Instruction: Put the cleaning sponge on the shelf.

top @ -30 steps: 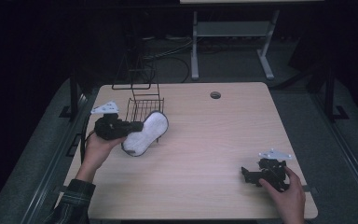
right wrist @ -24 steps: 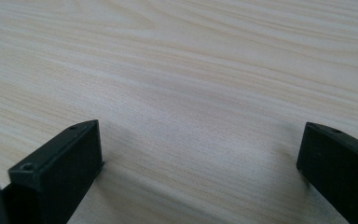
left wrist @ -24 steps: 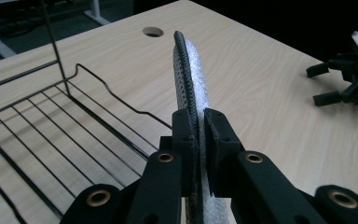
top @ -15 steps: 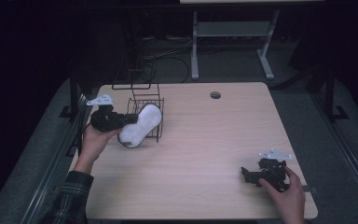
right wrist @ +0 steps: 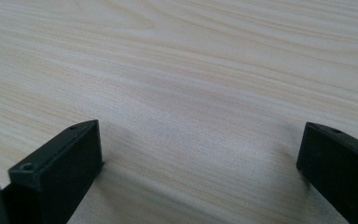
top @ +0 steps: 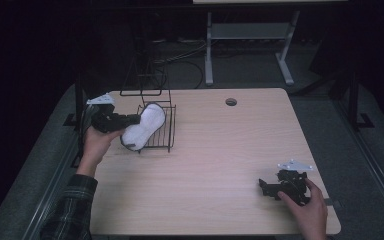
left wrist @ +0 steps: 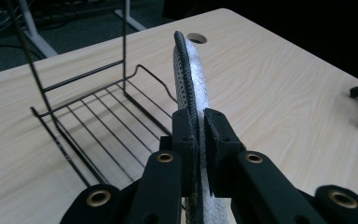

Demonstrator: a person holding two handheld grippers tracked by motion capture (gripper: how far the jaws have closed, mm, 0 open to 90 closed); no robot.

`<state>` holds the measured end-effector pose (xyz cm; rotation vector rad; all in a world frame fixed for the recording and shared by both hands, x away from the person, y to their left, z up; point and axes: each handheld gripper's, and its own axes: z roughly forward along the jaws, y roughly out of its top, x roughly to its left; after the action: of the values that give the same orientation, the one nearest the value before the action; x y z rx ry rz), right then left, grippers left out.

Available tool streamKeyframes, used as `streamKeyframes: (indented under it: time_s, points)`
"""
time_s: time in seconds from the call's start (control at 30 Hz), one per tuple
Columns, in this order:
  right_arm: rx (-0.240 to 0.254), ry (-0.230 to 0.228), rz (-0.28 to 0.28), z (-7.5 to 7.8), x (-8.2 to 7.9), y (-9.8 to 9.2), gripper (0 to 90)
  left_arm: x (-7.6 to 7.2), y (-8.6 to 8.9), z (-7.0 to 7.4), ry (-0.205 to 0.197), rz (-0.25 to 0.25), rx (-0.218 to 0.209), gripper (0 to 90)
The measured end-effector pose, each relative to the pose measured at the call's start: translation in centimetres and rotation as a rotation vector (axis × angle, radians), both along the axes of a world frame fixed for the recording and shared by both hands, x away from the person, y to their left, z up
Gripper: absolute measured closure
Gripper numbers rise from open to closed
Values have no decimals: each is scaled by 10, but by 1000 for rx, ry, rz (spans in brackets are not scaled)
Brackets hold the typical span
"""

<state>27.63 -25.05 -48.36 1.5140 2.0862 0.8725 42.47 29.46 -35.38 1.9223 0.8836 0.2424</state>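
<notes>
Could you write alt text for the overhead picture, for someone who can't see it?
A person's left gripper holds a white slipper over a black wire basket at the far left of a wooden table. Their right gripper rests open near the front right corner.

The room is dim, and the pale wooden counter (top: 220,165) is the only well-lit surface; the floor around the counter falls off into near black. Light comes from above, even and soft, with no glare on the counter. In the high view the picture is slightly grainy and soft. In the left gripper view the near black fingers (left wrist: 186,135) are sharp, while the far end of the counter blurs a little. In the right gripper view the fingers (right wrist: 60,163) cast a faint soft shadow on the counter, and the wood grain beyond them is soft.
</notes>
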Motion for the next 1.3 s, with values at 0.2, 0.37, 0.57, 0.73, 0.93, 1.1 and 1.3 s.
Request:
streamKeyframes:
  time_s: [0.2,0.37,0.57,0.73,0.93,1.1,1.3]
  points:
    - [0,0,0,0,0,0,0,9,7,-5,16,26,-2,834]
    - [0,0,0,0,0,0,0,19,11,-8,25,37,12,834]
    - [0,0,0,0,0,0,0,32,14,-10,43,50,14,835]
    - [0,0,0,0,0,0,0,42,13,-13,66,68,8,834]
    - [-1,0,1,0,0,0,0,50,16,-22,94,74,-4,833]
    - [-1,0,1,0,0,0,0,55,14,-28,103,94,-16,829]
    - [-1,0,1,0,0,0,0,59,14,-34,107,105,15,823]
